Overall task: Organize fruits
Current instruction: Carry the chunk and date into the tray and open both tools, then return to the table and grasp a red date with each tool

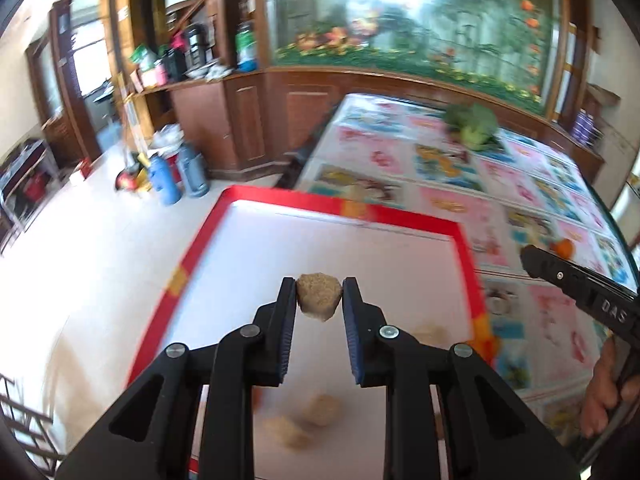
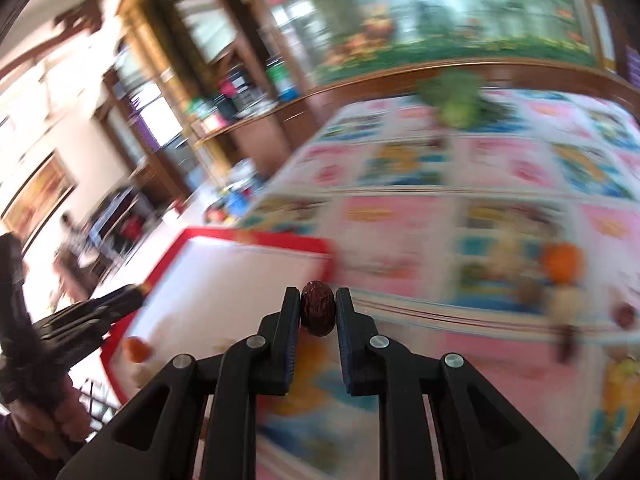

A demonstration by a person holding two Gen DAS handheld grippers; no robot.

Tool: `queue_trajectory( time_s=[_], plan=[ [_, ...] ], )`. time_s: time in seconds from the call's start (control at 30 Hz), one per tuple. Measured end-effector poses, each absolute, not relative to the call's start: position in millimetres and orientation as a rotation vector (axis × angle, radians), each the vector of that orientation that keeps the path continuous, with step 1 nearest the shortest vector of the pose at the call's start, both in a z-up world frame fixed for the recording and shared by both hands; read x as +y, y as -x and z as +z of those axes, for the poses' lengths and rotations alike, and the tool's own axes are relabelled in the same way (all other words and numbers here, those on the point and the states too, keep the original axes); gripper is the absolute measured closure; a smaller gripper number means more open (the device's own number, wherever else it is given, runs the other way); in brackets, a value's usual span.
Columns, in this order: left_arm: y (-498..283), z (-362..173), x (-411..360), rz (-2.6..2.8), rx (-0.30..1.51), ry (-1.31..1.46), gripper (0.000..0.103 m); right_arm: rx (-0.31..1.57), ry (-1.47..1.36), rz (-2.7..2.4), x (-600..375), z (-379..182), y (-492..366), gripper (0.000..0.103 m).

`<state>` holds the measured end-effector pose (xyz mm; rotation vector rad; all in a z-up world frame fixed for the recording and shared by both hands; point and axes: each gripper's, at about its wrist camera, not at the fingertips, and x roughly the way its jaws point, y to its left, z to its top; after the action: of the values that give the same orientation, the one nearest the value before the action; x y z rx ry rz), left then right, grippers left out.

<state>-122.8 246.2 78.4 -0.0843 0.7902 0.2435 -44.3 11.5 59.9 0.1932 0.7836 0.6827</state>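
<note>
Fruit sits in both of my tools. My left gripper [image 1: 319,296] pinches a tan, bumpy, chunky lump [image 1: 319,297] between its blue pads, up over the white tray with the red rim [image 1: 304,198]. Two more tan lumps [image 1: 304,420] lie blurry on the tray, near its close edge. My right gripper [image 2: 318,312] pinches a small, dark red, wrinkly, egg-shaped fruit [image 2: 317,314], held over the table by the tray's right edge. The tray sits at the left edge of the table with the pink and blue picture cloth [image 2: 440,216]. A round orange fruit [image 2: 561,262] and some blurry small fruits beside it lie near the right edge of the table. A bunch of green leafy vegetable [image 1: 472,125] lies at the far edge. In the left view my right hand [image 1: 604,396] holds the black handle of the other tool.
</note>
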Motion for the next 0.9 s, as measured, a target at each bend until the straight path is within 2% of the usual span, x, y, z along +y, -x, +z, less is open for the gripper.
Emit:
queue_trajectory(
  time_s=[0.23, 0.67, 0.73, 0.8, 0.87, 0.9],
  plan=[
    [120, 51, 267, 0.28, 0.844, 0.11, 0.078, 0.862, -0.126, 0.742, 89, 38, 37, 0.087],
    [110, 27, 269, 0.327, 0.922, 0.088, 0.077, 0.972, -0.055, 0.726, 114, 14, 33, 0.086],
    [111, 27, 270, 0.365, 0.93, 0.08, 0.068, 0.974, -0.052, 0.728, 111, 15, 34, 0.086],
    [115, 32, 268, 0.397, 0.91, 0.066, 0.051, 0.947, -0.084, 0.745, 102, 20, 36, 0.086],
    [118, 38, 263, 0.409, 0.887, 0.051, 0.044, 0.902, -0.123, 0.744, 87, 27, 37, 0.084],
    [120, 40, 260, 0.409, 0.879, 0.049, 0.044, 0.88, -0.133, 0.742, 79, 31, 38, 0.082]
  ],
)
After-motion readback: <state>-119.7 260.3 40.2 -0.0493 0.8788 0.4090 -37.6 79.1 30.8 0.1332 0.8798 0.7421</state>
